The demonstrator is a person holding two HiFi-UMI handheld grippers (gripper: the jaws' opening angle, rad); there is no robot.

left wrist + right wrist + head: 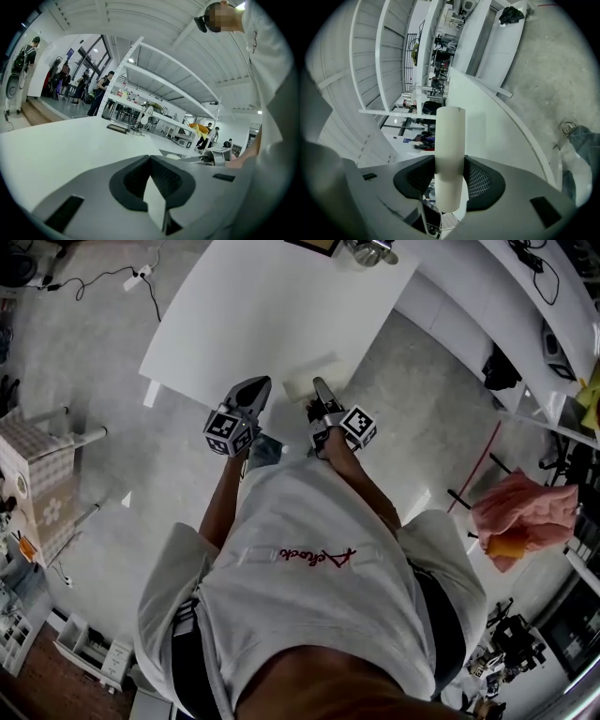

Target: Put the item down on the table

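Observation:
The item (311,377) is a pale cream slab lying just over the near edge of the white table (262,306) in the head view. My right gripper (320,390) is shut on it. In the right gripper view the item (450,154) stands edge-on between the dark pads of the right gripper (450,166) and reaches out over the table (497,136). My left gripper (260,386) is beside the item's left end. In the left gripper view the left gripper (151,164) is shut on a thin white piece (155,204); whether that piece belongs to the item I cannot tell.
A dark flat tray (314,245) and a metal object (370,251) sit at the table's far edge. A long white counter (487,296) runs at the right, with a pink cloth (525,512) below it. A small rack (37,474) stands on the floor at left.

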